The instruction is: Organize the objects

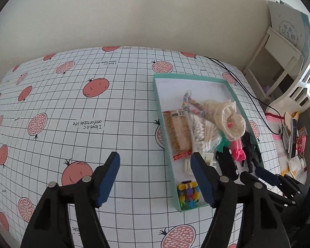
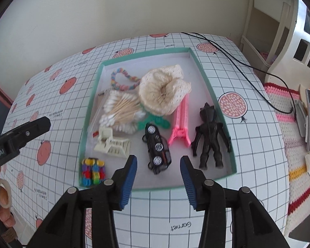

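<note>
my left gripper (image 1: 155,177) hangs above the table (image 1: 72,107) with its jaws spread wide and nothing between them; its right pad overlaps the near left part of the tray (image 1: 158,103). my right gripper (image 2: 158,183) is spread too, less widely, empty, hovering over the tray's near edge.

just ahead of my right gripper, between its tips, a black car (image 2: 157,150) lies on its back, wheels up. to the right of it stands a pink clip (image 2: 180,128), and further right a dark figure (image 2: 209,136) lies flat near the tray's right wall. left of the car sits a cream plastic piece (image 2: 111,142), and in the near left corner a block of coloured links (image 2: 93,171). beyond these lie a bag of cotton swabs (image 2: 122,107), a green piece (image 2: 155,122) half hidden, a cream crochet hat (image 2: 165,91) and a pastel braided loop (image 2: 124,79). from my left gripper i also see a snack pack (image 1: 177,134) along the tray's left wall.

a black cable (image 2: 237,62) runs across the table's far right corner. my left gripper shows at the left edge of the right view, well apart from the tray.
</note>
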### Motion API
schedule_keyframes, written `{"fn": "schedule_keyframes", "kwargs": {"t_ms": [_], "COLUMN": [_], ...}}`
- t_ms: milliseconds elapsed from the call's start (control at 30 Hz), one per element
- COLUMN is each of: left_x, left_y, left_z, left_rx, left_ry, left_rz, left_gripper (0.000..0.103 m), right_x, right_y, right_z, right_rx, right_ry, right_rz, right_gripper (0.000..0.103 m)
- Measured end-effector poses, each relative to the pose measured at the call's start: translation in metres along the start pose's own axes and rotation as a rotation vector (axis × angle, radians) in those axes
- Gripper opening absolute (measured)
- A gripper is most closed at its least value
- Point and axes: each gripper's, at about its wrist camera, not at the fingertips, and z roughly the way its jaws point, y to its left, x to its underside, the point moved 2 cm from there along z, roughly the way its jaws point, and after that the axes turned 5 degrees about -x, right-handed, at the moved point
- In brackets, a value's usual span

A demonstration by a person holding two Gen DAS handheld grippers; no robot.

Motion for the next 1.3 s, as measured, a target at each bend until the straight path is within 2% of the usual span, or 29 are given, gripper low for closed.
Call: {"fn": "schedule_keyframes", "kwargs": {"t_ms": [100,133,200,333,367,433,567,633,1000,1300], "left_x": [0.017,0.022,0.031,0.049,0.053,0.062,0.075,0.080,0.103,0.114], "left_y": [0.010,0.013,0.020,0.032,0.034,0.037,0.043,0.047,0.059,0.065], "left_z": [-0.004,-0.007,-0.010,-0.012,-0.011,-0.008,0.000,0.005,0.035,0.049], "left_rx": [-0.020,-0.023,-0.029,-0.046,-0.051,-0.059,-0.072,-0.076,-0.110,-0.130], "left_ry": [-0.019,-0.031,-0.054,-0.090,-0.093,-0.098,-0.089,-0.087,-0.052,-0.038], "left_rz": [0.014,0.012,0.008,0.005,0.008,0.018,0.024,0.017,0.026,0.031], "left_gripper": [0.080,0.086,0.093,0.099,0.100,0.102,0.103,0.103,0.103,0.103], "right_x": [0.013,0.017,0.025,0.037,0.039,0.042,0.049,0.054,0.069,0.072], "right_y": [0.006,0.007,0.010,0.014,0.015,0.014,0.011,0.007,-0.009,-0.005], "right_z": [-0.003,-0.004,-0.005,-0.007,-0.008,-0.008,-0.004,0.001,0.029,0.039], "right_rx": [-0.004,-0.006,-0.010,-0.009,-0.004,0.003,0.007,0.010,0.022,0.048], "right_ry": [-0.011,-0.016,-0.023,-0.037,-0.043,-0.055,-0.053,-0.050,-0.004,-0.009], "right_rz": [-0.019,-0.026,-0.033,-0.043,-0.049,-0.052,-0.046,-0.038,0.000,-0.021], "right_gripper": [0.061,0.063,0.066,0.073,0.074,0.083,0.092,0.102,0.103,0.103]}}
